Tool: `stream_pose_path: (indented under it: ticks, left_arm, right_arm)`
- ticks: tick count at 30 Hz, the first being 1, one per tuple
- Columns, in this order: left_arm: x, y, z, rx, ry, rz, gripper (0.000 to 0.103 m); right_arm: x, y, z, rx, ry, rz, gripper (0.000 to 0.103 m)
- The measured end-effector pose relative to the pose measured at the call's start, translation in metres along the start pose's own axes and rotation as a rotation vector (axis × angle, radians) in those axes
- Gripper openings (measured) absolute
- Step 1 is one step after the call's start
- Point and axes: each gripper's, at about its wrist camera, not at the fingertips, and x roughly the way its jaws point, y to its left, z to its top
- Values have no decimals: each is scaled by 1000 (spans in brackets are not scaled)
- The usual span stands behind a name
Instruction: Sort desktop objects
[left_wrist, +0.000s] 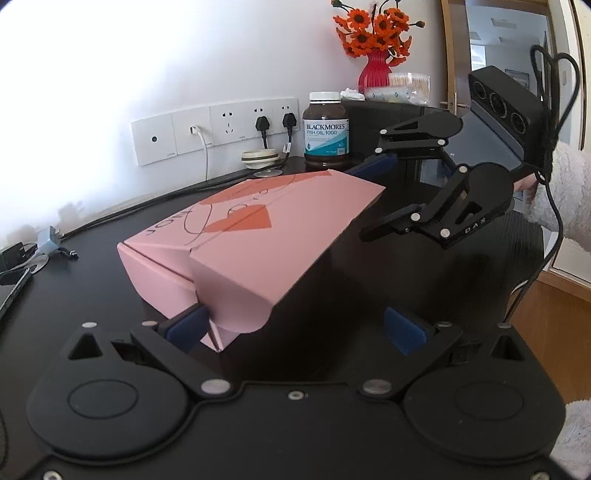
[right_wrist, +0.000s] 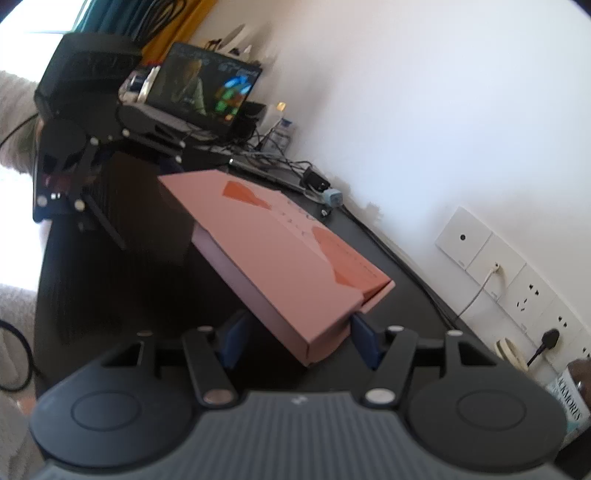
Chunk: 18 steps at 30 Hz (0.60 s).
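- While the pink box (left_wrist: 255, 236) lies tilted on the dark table (left_wrist: 388, 273), one end raised off the surface, both hand-held grippers close in on it from opposite ends.
- The left hand-held gripper (left_wrist: 295, 326) has its jaws wide apart; its left blue pad (left_wrist: 186, 326) touches the near corner of the box, while the right pad (left_wrist: 404, 330) stands clear of it, over bare table.
- The right hand-held gripper (right_wrist: 301, 341) straddles the other end of the box — the near corner sits between its two blue pads (right_wrist: 365, 341), jaws apart at a middling width; whether either pad presses on the cardboard I cannot tell.
- From the left wrist view, the right hand-held gripper shows at the far right edge of the box, held by a person in a fluffy white sleeve (left_wrist: 565, 192).
- The box lid carries orange shapes and thin dark line drawing.
- Behind the box, near the wall: a brown Blackmores fish oil bottle (left_wrist: 325, 129), a small round cream-coloured dish (left_wrist: 260, 157), and a red vase of orange flowers (left_wrist: 376, 70).
- A row of white wall sockets (left_wrist: 218, 129) holds two black plugs and a white cable.
- At the left edge of the table — a phone (left_wrist: 13, 288) and a small blue plug adapter (left_wrist: 48, 240).
- The right wrist view shows a laptop (right_wrist: 207, 86) with its screen lit, past a tangle of cables.
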Motion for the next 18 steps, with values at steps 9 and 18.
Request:
stream_pose_path:
  ticks: [9,18]
  left_arm:
    - [-2,18,-1,-6,6,7,103]
    - [-2,22,-7,21,-8,8,103]
  right_arm:
    - [-10,17,4,11,-19,3,60]
    - [-21,26,5,9,-57,10,60]
